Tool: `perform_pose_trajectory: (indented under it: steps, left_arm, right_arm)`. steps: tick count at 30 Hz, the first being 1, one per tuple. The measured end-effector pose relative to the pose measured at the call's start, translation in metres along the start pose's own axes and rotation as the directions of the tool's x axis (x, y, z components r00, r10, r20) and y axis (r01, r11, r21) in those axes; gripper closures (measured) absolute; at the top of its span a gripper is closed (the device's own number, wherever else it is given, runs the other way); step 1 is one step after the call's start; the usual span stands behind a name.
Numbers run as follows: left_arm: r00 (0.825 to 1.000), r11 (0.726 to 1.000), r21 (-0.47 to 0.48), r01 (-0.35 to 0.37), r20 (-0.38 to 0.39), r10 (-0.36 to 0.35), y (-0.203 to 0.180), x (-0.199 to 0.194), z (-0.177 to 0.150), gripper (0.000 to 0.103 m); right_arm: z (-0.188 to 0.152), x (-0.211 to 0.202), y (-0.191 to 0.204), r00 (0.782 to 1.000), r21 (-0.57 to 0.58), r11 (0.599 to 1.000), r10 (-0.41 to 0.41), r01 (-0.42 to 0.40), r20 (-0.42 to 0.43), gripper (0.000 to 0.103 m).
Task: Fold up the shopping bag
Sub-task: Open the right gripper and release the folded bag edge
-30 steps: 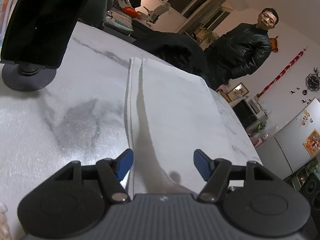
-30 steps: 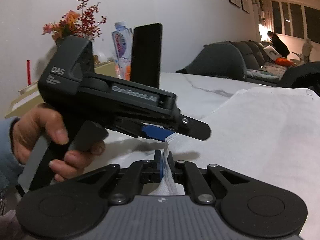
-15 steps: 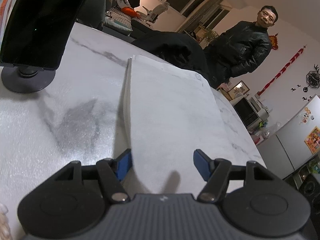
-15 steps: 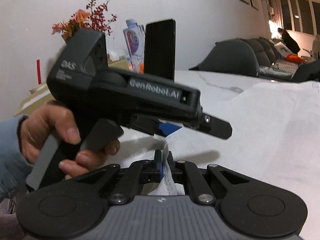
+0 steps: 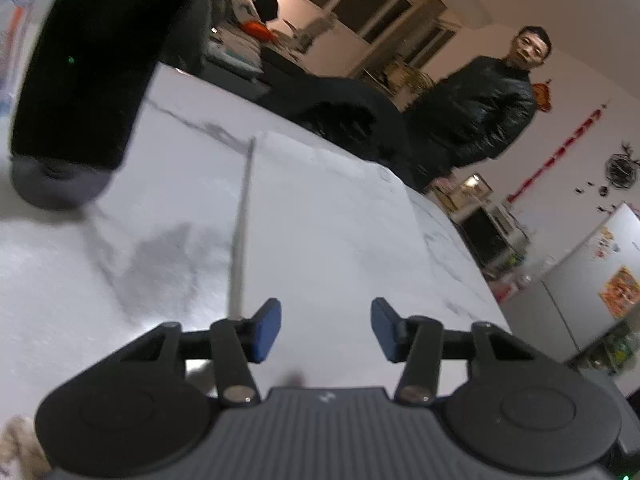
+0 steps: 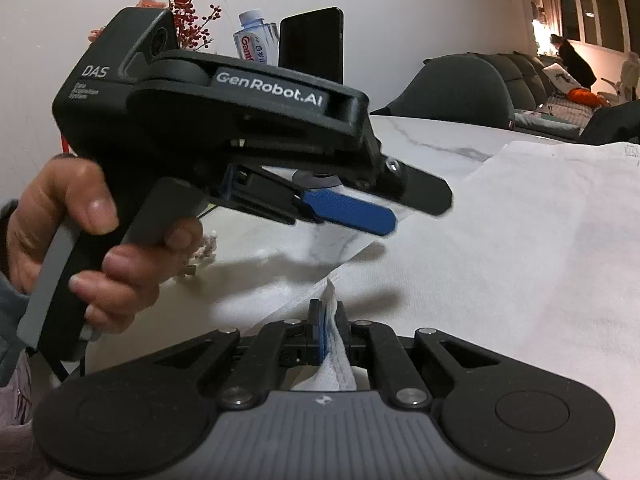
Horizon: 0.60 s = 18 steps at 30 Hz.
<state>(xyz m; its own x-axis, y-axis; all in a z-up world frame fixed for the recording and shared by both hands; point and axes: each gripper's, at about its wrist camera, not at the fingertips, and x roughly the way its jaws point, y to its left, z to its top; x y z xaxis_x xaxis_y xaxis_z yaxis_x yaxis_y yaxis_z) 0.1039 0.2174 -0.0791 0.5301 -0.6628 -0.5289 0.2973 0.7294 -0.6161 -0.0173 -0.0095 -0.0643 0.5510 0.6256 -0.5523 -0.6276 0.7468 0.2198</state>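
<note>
White marble table (image 5: 120, 272) carries, at far left, a dark phone on a round stand (image 5: 92, 80); next to it the white shopping bag (image 5: 328, 240) lies flat. Above the bag's near corner the left gripper (image 5: 326, 330) hovers with its 2 blue pads parted, holding nothing, gripped by a hand (image 6: 84, 240). Further right, the right gripper (image 6: 329, 330) is clenched on a pinch of the bag's edge. A person in a dark jacket (image 5: 480, 116) stands beyond the table.

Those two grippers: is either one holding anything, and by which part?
The right gripper pinches the white shopping bag by its near edge. The left gripper is open, holding nothing.
</note>
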Motion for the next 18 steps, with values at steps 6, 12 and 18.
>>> perform_pose_trajectory:
  steps: [6,12,18]
  left_arm:
    - [0.997,0.998,0.049,-0.028,-0.074,0.031,0.001,0.019,-0.009,0.062]
    - [0.998,1.000,0.014,0.018,-0.061,-0.018,0.019,0.018,-0.010,0.074]
    - [0.998,0.997,0.073,0.015,-0.068,-0.010,0.017,0.016,-0.013,0.074]
  right_arm:
    - [-0.001,-0.005,0.002,1.000,-0.014,1.000,-0.008,0.008,-0.023,0.091]
    - [-0.010,-0.058,-0.024,0.998,-0.001,0.998,-0.066,0.066,0.005,0.068]
    - [-0.032,-0.125,-0.083,0.974,0.218,0.957,-0.214,0.192,0.079,0.060]
